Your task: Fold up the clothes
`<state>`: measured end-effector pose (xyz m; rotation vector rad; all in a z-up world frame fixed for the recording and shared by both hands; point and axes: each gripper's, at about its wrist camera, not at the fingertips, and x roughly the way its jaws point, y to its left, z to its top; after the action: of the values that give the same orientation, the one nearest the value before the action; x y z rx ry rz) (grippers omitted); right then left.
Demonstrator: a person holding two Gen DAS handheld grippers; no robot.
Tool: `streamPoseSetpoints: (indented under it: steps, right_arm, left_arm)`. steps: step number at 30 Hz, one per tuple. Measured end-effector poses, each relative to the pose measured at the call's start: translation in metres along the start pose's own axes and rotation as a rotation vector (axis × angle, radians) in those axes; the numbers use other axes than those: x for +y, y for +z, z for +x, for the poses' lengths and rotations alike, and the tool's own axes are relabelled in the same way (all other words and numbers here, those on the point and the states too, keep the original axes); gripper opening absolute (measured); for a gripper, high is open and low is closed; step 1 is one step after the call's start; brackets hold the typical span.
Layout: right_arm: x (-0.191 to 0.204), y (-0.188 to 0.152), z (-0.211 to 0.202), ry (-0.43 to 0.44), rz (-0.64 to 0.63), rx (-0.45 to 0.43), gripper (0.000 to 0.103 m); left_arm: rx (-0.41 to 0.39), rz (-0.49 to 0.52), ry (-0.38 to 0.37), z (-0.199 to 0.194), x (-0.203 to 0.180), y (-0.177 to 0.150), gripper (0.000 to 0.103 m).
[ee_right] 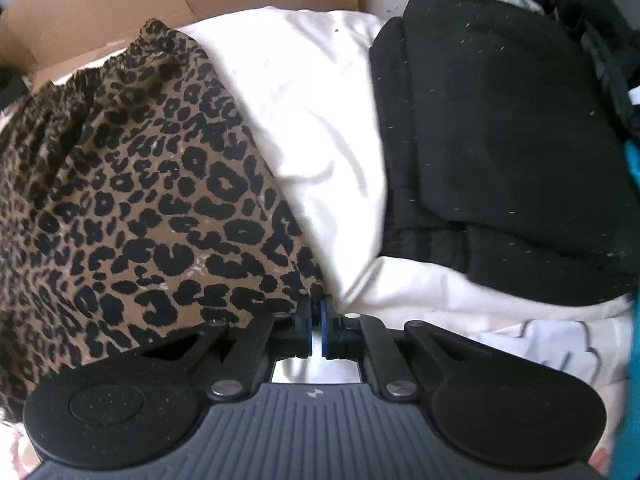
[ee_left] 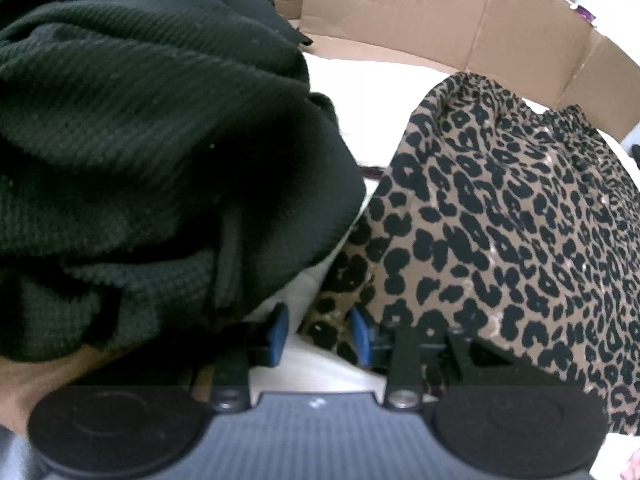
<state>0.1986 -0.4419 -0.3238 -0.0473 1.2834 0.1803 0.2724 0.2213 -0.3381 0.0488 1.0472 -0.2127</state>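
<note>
A leopard-print garment lies on a white sheet; it also shows in the right wrist view. My left gripper is partly open, with a corner of the leopard fabric lying between its blue pads. My right gripper is shut on the lower right corner of the leopard garment. A black ribbed knit bulks at the left of the left wrist view. A folded black garment lies on the white sheet to the right.
A cardboard box wall stands behind the sheet, also seen in the right wrist view. Dark and teal items crowd the far right edge. A printed white cloth lies at lower right.
</note>
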Motion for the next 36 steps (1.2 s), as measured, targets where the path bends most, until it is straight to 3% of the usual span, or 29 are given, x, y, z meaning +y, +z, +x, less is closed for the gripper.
streamPoseSetpoints:
  steps: [4,5,6,7,12,18,27,36]
  right_arm:
    - [0.005,0.0,0.004,-0.024,-0.003,0.013,0.002]
    - [0.007,0.0,0.004,-0.029,-0.005,0.013,0.002]
    - [0.008,0.0,0.004,-0.032,-0.005,0.014,0.003]
    - [0.008,0.0,0.004,-0.035,-0.002,0.015,0.003]
    - [0.02,0.0,-0.013,-0.064,-0.041,-0.036,0.014]
    - [0.038,0.01,-0.035,-0.024,-0.058,-0.106,0.023]
    - [0.095,0.02,-0.053,0.054,-0.162,-0.159,0.025]
    - [0.16,0.026,-0.073,0.156,-0.239,-0.17,0.028]
  left_arm:
    - [-0.01,0.005,-0.011,0.0,0.002,-0.004,0.036]
    - [-0.013,0.006,-0.012,0.0,0.001,-0.004,0.028]
    - [-0.017,0.015,-0.006,-0.001,-0.002,-0.003,0.009]
    - [-0.021,0.024,0.001,-0.003,-0.006,-0.002,0.006]
    - [-0.032,-0.003,0.022,-0.02,-0.02,-0.001,0.005]
    - [-0.057,-0.042,0.016,-0.048,-0.021,0.01,0.005]
    - [-0.066,-0.093,-0.088,-0.09,-0.04,0.035,0.005]
    - [-0.079,-0.055,-0.201,-0.12,-0.088,0.06,0.005]
